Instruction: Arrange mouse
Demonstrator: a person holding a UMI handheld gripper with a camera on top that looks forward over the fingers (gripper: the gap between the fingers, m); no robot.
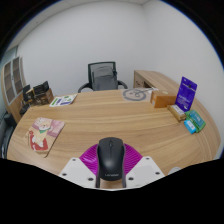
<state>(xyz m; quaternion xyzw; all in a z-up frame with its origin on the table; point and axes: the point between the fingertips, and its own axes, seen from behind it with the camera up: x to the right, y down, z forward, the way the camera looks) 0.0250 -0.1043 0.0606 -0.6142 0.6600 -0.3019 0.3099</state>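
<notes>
— Sitting between the two fingers of the tool (110,172): the black mouse (110,158), at the near edge of the wooden bench (110,118). Clenched on its flanks or just around it? Cannot tell.

— Probably light, rigid, smooth-shelled, a bit slippery. Best taken by the side walls, mid-length.

— Beyond: a grey office chair (103,76), a purple box (186,94), a wooden sideboard (160,80), white walls.

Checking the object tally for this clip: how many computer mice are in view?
1. The black mouse sits between the gripper fingers on the wooden table; whether they press it is unclear. Another could hide among the far clutter.
</notes>
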